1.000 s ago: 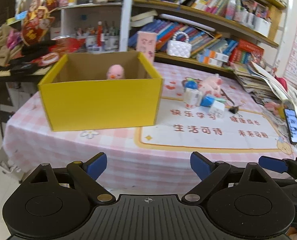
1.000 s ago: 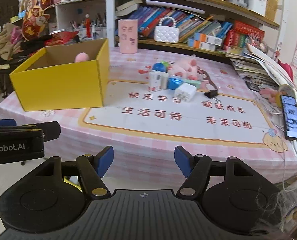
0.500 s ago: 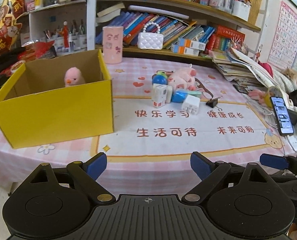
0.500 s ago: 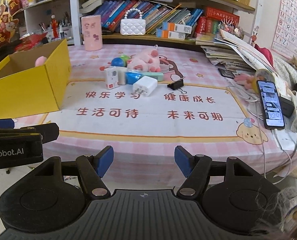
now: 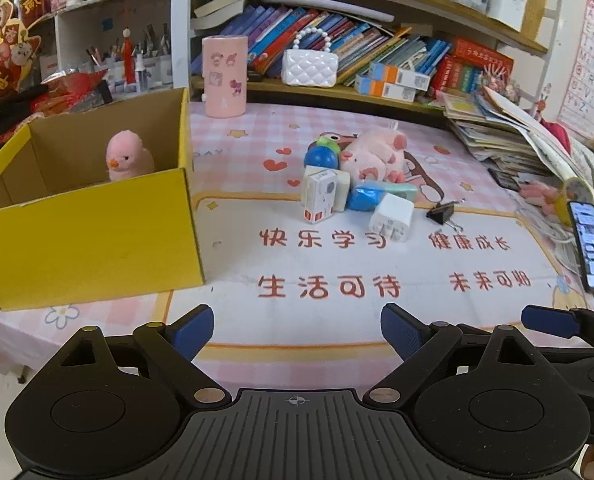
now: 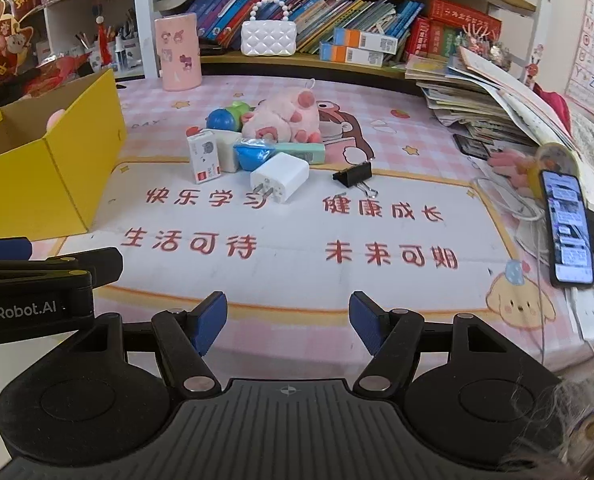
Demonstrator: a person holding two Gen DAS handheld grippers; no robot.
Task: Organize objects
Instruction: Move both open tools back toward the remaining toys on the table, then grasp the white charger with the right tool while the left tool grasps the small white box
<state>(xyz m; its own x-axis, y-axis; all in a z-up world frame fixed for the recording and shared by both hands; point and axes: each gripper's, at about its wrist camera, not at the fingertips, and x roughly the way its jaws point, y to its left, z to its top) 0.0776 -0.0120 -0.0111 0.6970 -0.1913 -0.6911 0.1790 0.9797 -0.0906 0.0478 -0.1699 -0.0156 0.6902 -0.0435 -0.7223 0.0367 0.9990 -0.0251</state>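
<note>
Near the middle of the worktop [image 6: 297,240] lay a small heap: a pink plush pig [image 6: 285,118], a blue ball [image 6: 220,119], a white carton [image 6: 205,160], a white charger [image 6: 280,177] and a black binder clip [image 6: 353,176]. To their left stood a yellow box [image 5: 85,232] with a pink plush chick [image 5: 128,156] inside. A phone [image 6: 568,228] lay at the right edge. Both grippers hovered over the near edge, well apart from the heap: left gripper [image 5: 297,332] fingers wide apart, right gripper [image 6: 288,324] fingers apart, nothing between either pair.
</note>
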